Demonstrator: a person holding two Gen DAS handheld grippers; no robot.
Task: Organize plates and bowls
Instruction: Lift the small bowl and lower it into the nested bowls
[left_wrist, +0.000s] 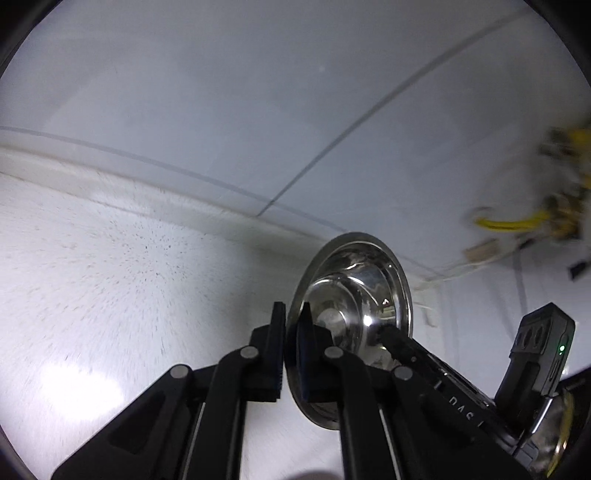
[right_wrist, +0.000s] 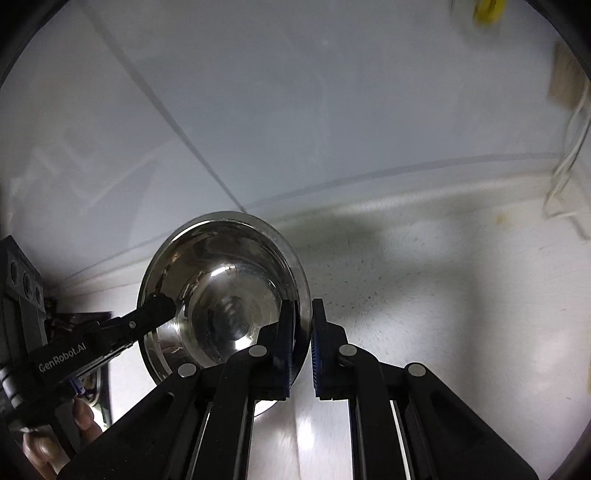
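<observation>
Over on the left, the left tool (left_wrist: 290, 354) has its two pads clamped together on the rim of a steel bowl (left_wrist: 354, 295), one pad outside the lip and one inside. From where that hand looks, the bowl is seen almost edge-on and standing on its side, its hollow turned toward the right, away from the pale speckled tabletop (left_wrist: 110, 288) that spreads off to the left beneath it. No part of the bowl touches that surface that I can see; it hangs in the air between the two hands.

Moving right, the right tool (right_wrist: 303, 349) is likewise pinched shut on the opposite rim of the same bowl (right_wrist: 221, 291), and from this side you look straight into the shiny hollow. The left tool's tip (right_wrist: 157, 306) shows at the far lip, with a person's fingers (right_wrist: 86, 417) wrapped round its handle below.

My guess is that two grips on opposite edges are there because a thin, slippery rim would swing from one pinch alone; held at both ends it stays steady for carrying. A round bowl has no real long axis, so the line that matters runs rim to rim between the tools, roughly level, with the opening tipped sideways and toward the right-hand camera rather than straight up.

The white wall (right_wrist: 332, 110) behind and the tabletop (right_wrist: 443, 314) below show no plates or other bowls.
</observation>
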